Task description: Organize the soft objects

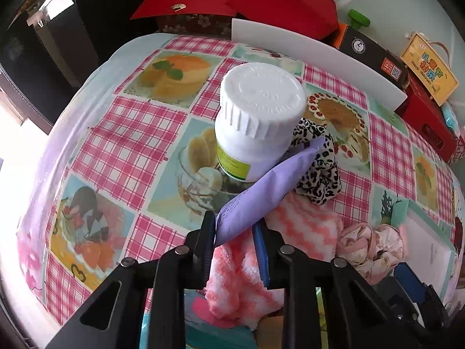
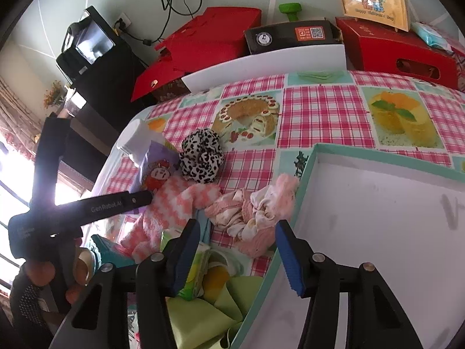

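Two tongs are in your hands, both angled down over the checked tablecloth [image 1: 136, 128]. Your left gripper [image 1: 237, 234] is clenched on the near end of a lilac sachet [image 1: 261, 192], whose far end slants up and away toward a white-capped bottle [image 1: 255, 122]. Directly beneath and between its fingers [image 1: 207, 232] lies a pink-and-white fluffy cloth [image 1: 232, 273]. Just beyond the sachet, to the right of the bottle, sits a leopard-print scrunchie [image 1: 319, 180]. To the right of this gripper lies a crumpled pale pink floral fabric [image 1: 369, 247].

Your right gripper [image 2: 238, 250] stands released, with its pads apart; the floral fabric [image 2: 252, 215] lies on the cloth between and just ahead of its fingertips, not pressed by either. Immediately right of the right-hand finger [image 2: 290, 258] rises the teal-edged wall of a shallow white box [image 2: 308, 174]. Below the left-hand finger, green paper and a small green carton [image 2: 197, 270] are near the table edge. Further left, the fluffy cloth [image 2: 171, 203] touches the sachet [image 2: 157, 165], with the scrunchie [image 2: 202, 157] beyond. Farthest off, a white board [image 2: 261, 64] and red boxes [image 2: 212, 43] line the table's back.
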`<state>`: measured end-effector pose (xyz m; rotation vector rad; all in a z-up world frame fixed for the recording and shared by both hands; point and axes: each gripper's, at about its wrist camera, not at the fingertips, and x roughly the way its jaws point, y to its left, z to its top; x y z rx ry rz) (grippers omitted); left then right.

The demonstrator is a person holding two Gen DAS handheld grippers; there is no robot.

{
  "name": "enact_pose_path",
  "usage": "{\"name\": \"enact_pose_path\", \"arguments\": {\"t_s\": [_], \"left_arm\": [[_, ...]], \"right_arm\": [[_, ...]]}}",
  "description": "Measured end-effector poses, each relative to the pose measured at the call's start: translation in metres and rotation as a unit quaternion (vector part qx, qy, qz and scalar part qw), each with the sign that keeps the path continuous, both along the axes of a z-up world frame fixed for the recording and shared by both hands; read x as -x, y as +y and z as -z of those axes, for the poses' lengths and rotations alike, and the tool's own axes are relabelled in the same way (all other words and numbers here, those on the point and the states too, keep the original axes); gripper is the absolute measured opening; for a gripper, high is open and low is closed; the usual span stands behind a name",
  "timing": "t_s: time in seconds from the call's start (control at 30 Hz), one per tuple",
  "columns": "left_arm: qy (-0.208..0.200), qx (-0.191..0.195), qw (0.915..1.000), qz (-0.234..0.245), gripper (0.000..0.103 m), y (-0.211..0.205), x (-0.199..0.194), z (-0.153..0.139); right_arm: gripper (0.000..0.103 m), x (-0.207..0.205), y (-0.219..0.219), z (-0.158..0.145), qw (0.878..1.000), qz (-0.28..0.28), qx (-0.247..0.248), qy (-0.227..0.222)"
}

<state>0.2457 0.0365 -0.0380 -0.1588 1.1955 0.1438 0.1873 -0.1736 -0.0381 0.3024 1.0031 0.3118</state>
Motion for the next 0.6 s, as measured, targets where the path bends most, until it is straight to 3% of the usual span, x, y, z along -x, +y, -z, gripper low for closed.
{"name": "enact_pose_path", "arguments": {"t_s": [0.5,0.6], "left_arm": [[-0.002,0.018,0.9998,0.002,0.022,0.001,0.0,-0.001],[-0.001,0.018,0.9998,0.003,0.022,0.001,0.0,0.0]], "right_arm": [[0.054,-0.006,0.019,0.015,1.0,-0.017,0.019,0.01],[0.048,-0.008,0.02,0.015,0.999,-0.011,0.035,0.005]]}}
